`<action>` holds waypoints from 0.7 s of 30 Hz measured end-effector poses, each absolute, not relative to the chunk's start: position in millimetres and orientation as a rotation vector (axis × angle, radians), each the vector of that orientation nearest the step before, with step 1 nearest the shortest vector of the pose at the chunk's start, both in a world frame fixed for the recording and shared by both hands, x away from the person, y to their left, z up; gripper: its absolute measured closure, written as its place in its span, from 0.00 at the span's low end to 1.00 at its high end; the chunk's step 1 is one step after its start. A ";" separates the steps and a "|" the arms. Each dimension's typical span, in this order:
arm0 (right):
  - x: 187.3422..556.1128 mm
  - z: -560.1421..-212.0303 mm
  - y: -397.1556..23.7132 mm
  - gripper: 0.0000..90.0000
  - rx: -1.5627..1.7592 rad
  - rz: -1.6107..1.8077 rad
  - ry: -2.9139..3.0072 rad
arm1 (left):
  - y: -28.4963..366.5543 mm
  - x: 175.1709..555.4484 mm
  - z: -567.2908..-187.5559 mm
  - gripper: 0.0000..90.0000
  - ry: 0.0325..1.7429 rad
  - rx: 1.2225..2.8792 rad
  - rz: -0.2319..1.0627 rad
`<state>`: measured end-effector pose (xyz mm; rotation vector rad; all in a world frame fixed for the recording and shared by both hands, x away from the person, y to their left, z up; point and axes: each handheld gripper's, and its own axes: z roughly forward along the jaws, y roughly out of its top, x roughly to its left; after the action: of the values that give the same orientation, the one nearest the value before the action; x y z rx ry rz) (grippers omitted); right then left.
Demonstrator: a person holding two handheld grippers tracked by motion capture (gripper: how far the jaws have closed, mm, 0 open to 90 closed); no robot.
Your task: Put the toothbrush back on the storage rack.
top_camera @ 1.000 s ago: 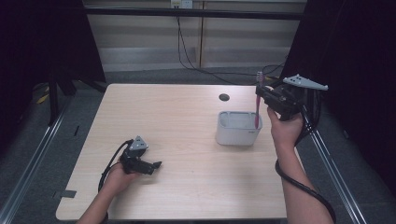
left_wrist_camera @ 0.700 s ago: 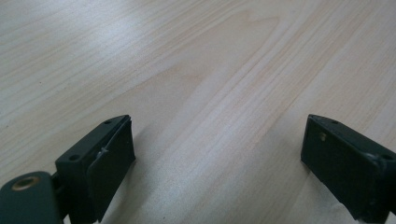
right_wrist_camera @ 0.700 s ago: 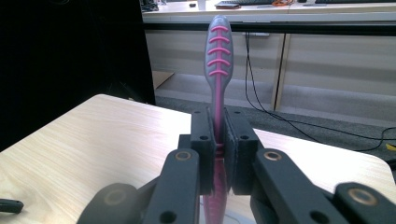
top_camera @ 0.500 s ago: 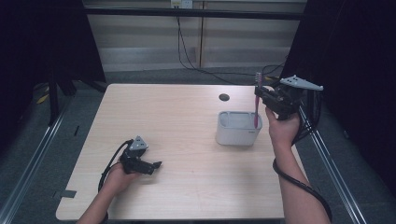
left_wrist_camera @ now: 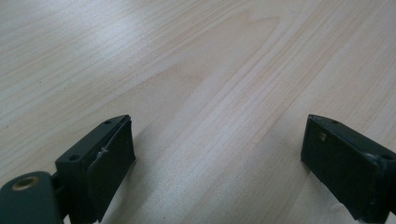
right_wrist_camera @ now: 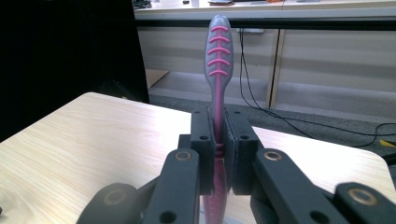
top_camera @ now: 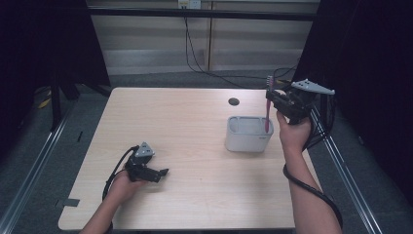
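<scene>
Pink toothbrush [right_wrist_camera: 217,65] clamped upright between right gripper [right_wrist_camera: 218,140] fingers (over grey holder [top_camera: 248,134]); left gripper [left_wrist_camera: 215,154] fingers spread, empty.

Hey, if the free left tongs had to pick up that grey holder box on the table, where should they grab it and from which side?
Probably from above, on one long wall of the grey holder box. It stands upright with an open top, so one jaw can drop inside and one outside. Choose the end away from the pink toothbrush, which the right tongs hold upright at its right end. The left tongs are open.

Toothbrush [top_camera: 267,105] stands in holder [top_camera: 248,134] on table's [top_camera: 195,126] right
</scene>
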<state>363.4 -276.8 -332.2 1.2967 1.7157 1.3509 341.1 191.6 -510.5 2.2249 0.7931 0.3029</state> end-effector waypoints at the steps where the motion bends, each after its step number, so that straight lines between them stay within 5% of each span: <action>1: 365.2 -333.2 -277.1 0.93 1.293 1.345 1.721 | 191.6 341.1 -510.5 0.10 0.793 2.225 0.303; 21: 371.4 -343.0 -281.2 0.93 1.299 1.339 1.717 | 191.6 341.1 -510.5 0.10 0.792 2.226 0.303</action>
<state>371.4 -281.2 -343.0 1.2987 1.7165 1.3389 341.1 191.6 -510.5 2.2257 0.7925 0.3027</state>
